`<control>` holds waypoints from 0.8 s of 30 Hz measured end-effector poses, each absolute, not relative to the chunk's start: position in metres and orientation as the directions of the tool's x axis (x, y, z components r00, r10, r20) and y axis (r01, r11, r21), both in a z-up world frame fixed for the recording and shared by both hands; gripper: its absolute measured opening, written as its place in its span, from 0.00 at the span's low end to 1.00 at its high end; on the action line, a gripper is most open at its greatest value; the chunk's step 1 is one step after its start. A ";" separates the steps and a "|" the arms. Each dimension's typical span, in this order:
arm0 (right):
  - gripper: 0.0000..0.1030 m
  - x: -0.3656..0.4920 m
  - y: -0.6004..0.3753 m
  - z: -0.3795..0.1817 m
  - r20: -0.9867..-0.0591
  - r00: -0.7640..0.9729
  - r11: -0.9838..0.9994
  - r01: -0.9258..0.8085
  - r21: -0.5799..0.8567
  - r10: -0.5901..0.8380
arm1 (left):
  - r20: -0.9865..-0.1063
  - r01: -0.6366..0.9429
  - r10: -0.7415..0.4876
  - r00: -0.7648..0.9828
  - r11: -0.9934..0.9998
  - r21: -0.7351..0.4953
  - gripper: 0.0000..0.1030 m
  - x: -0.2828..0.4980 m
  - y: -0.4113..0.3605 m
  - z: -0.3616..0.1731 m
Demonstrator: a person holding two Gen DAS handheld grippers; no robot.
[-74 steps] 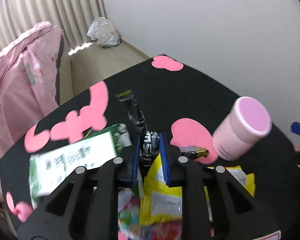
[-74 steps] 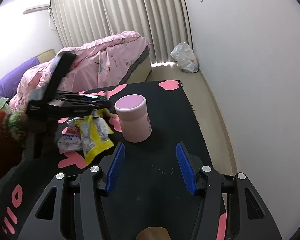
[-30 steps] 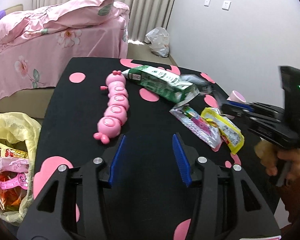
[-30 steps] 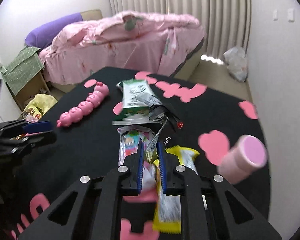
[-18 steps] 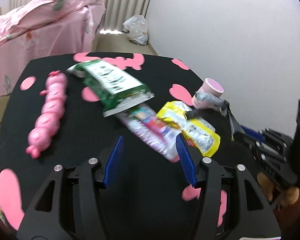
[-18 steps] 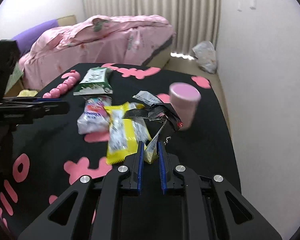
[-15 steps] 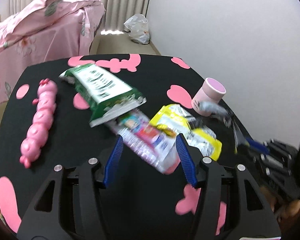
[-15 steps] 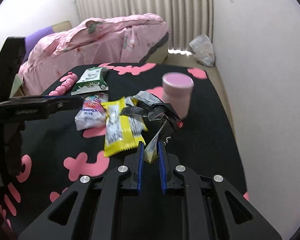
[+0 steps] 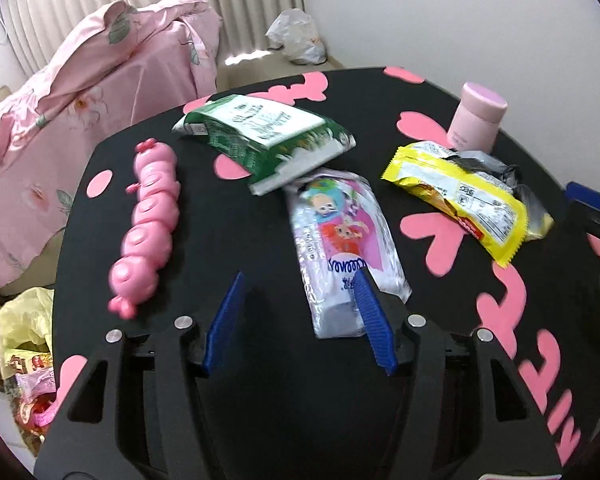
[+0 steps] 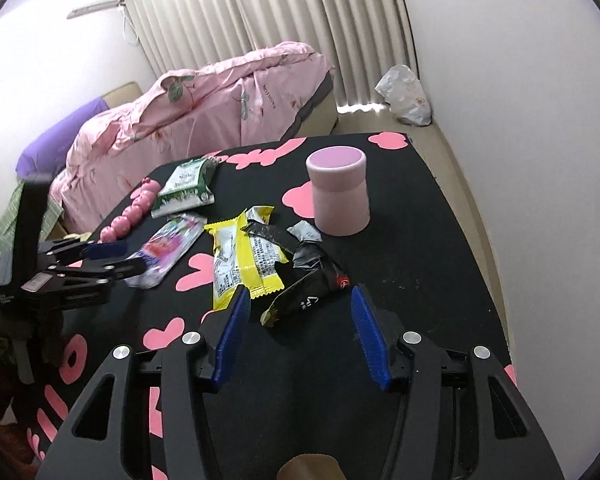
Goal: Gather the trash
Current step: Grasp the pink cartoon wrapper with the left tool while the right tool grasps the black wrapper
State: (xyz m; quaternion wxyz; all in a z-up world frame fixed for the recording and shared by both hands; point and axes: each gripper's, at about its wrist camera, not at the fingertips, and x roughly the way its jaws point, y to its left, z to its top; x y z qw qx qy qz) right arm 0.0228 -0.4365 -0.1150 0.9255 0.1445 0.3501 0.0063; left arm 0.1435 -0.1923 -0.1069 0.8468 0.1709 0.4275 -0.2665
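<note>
The right gripper (image 10: 298, 318) hung over the black table (image 10: 412, 240) with its blue pads spread and its jaws opening. A crumpled black wrapper (image 10: 312, 280) lay on the table between them, loose, touched by neither pad. From that wrapper, a yellow snack packet (image 10: 240, 256) lay touching it at about 9 o'clock, and a pink lidded jar (image 10: 340, 196) stood upright at 1 o'clock, near but apart.

The left gripper (image 9: 300, 316) was also released, its jaws apart and gripping nothing. Its right pad overlapped the near end of a clear cartoon-printed candy bag (image 9: 340, 232) in the left wrist view; whether it touched the bag could not be told. In the right wrist view the same gripper (image 10: 112, 258) reached in from 9 o'clock, its tips at the near end of that bag (image 10: 168, 244).

Seen from the left wrist, the candy bag ran from the pads toward 12 o'clock. A green and white snack bag (image 9: 264, 136) lay beyond it at 11 o'clock, its lower edge just meeting the bag's far end. A pink caterpillar toy (image 9: 148, 224) stretched along the table at 9 o'clock, well apart from the wrappers. The yellow packet (image 9: 460, 200) lay at 2 o'clock, with the black wrapper (image 9: 488, 166) partly on its far side and the jar (image 9: 478, 120) behind. Off the table's edge at 8 o'clock sat a yellow trash bag (image 9: 20, 320) with wrappers inside. A pink quilt (image 9: 80, 92) covered the bed beyond the table.
</note>
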 end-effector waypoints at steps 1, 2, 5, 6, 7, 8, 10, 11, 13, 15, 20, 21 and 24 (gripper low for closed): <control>0.49 0.021 -0.439 -0.115 -0.645 0.755 0.957 0.093 0.276 0.113 | -0.812 0.627 -0.359 0.461 0.779 0.011 0.53 0.142 -0.187 -0.103; 0.49 0.021 -0.440 -0.116 -0.647 0.754 0.955 0.097 0.280 0.113 | -0.802 0.663 -0.427 0.417 0.747 -0.052 0.53 0.141 -0.182 -0.098; 0.49 0.022 -0.444 -0.118 -0.652 0.750 0.951 0.111 0.288 0.110 | -0.762 0.710 -0.502 0.408 0.700 -0.081 0.55 0.139 -0.186 -0.084; 0.49 0.022 -0.445 -0.118 -0.655 0.748 0.950 0.118 0.290 0.107 | -0.763 0.710 -0.495 0.416 0.701 -0.068 0.60 0.139 -0.191 -0.084; 0.49 0.023 -0.445 -0.119 -0.658 0.746 0.949 0.122 0.292 0.106 | -0.767 0.707 -0.483 0.423 0.705 -0.054 0.62 0.142 -0.197 -0.084; 0.49 0.024 -0.445 -0.120 -0.663 0.741 0.947 0.127 0.294 0.107 | -0.774 0.701 -0.470 0.425 0.712 -0.048 0.63 0.147 -0.204 -0.087; 0.49 0.026 -0.445 -0.123 -0.683 0.723 0.950 0.132 0.283 0.104 | -0.799 0.696 -0.444 0.405 0.716 -0.044 0.68 0.154 -0.219 -0.096; 0.49 0.027 -0.444 -0.125 -0.697 0.710 0.954 0.132 0.271 0.100 | -0.815 0.695 -0.426 0.394 0.718 -0.039 0.69 0.157 -0.225 -0.102; 0.49 0.030 -0.442 -0.130 -0.733 0.673 0.961 0.125 0.248 0.102 | -0.832 0.688 -0.392 0.393 0.725 -0.017 0.69 0.156 -0.234 -0.109; 0.49 0.032 -0.440 -0.138 -0.763 0.635 0.964 0.111 0.242 0.118 | -0.831 0.672 -0.367 0.417 0.740 0.011 0.69 0.154 -0.237 -0.112; 0.50 0.031 -0.437 -0.141 -0.783 0.611 0.971 0.096 0.221 0.118 | -0.848 0.613 -0.344 0.402 0.789 -0.029 0.66 0.158 -0.223 -0.116; 0.50 0.030 -0.435 -0.141 -0.791 0.602 0.976 0.090 0.199 0.106 | -0.847 0.609 -0.346 0.404 0.792 -0.033 0.65 0.158 -0.222 -0.116; 0.49 0.027 -0.430 -0.140 -0.807 0.584 0.985 0.073 0.159 0.087 | -0.843 0.603 -0.357 0.402 0.796 -0.049 0.64 0.155 -0.217 -0.116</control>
